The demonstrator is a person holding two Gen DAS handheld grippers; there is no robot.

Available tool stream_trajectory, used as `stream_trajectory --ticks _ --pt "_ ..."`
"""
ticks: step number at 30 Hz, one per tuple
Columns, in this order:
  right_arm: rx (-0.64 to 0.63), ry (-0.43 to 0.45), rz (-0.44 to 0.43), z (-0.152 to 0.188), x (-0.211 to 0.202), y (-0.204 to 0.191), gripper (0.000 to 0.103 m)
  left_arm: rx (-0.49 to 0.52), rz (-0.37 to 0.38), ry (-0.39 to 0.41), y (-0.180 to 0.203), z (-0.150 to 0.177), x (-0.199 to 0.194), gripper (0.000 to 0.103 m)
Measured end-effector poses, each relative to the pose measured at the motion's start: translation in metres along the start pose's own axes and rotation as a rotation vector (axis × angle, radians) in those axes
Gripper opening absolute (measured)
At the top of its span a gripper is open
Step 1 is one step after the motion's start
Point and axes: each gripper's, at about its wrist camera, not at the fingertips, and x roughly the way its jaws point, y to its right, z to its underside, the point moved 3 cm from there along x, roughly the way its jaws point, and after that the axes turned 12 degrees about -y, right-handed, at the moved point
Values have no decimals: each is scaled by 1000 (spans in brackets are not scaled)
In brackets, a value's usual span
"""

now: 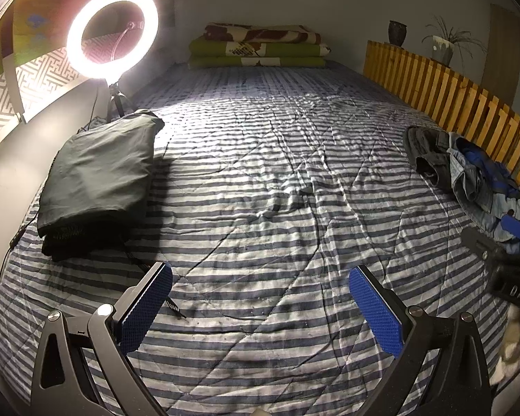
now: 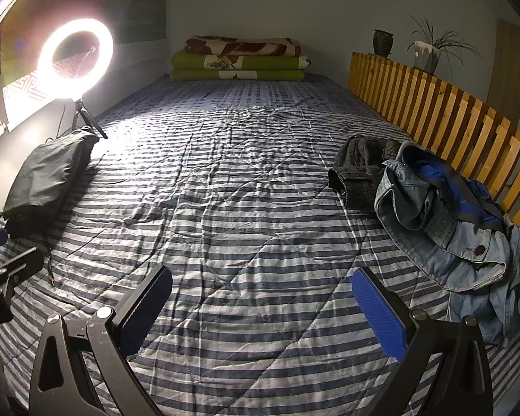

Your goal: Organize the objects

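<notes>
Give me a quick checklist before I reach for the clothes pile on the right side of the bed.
1. Left hand-held gripper open and holding nothing: ok.
2. Right hand-held gripper open and holding nothing: ok.
3. Clothes pile in reach of the right gripper: ok, it lies just ahead and to the right.
4. Top piece easy to single out: not ok, denim, a blue garment and a dark one are tangled.
5. Bare quilt mid-bed for folding: ok.
6. Folded dark stack on the left tidy: ok.
</notes>
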Motion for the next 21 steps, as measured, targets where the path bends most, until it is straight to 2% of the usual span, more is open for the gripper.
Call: stream_trajectory --ticks 8,11,13,15,21 --pt "57 5 -12 -11 8 37 102 19 9 -7 6 2 5 103" --pt "91 -2 17 -19 15 64 102 30 3 -9 8 3 9 103" --pt "120 -11 59 -26 21 88 99 34 1 -16 9 3 13 103" --pt "145 -23 88 -32 26 108 89 33 13 -34 10 3 18 103" --pt "216 -37 184 -64 41 184 74 44 15 -81 15 2 38 103"
